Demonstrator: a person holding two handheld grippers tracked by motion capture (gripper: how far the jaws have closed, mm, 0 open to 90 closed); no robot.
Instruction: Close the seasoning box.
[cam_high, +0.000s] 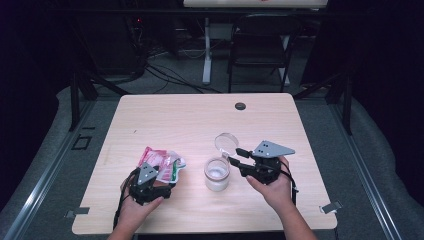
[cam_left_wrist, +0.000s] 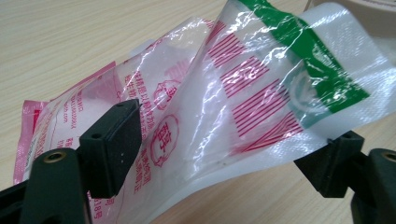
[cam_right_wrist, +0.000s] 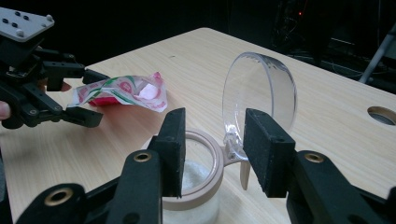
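While hovering at the near left of the table (cam_high: 165, 107), left gripper (cam_left_wrist: 224, 140) standing with jaws apart around the plastic bags (cam_left_wrist: 243, 93), not visibly pressing them. Judging the step as taking up one bag; next calling for closing on its near edge. Right gripper (cam_right_wrist: 212, 140) resting open just near-right of the jar (cam_high: 217, 174), hinged lid (cam_right_wrist: 259, 93) standing upright between the jaws, untouched. Bags lying left of the jar, apart.
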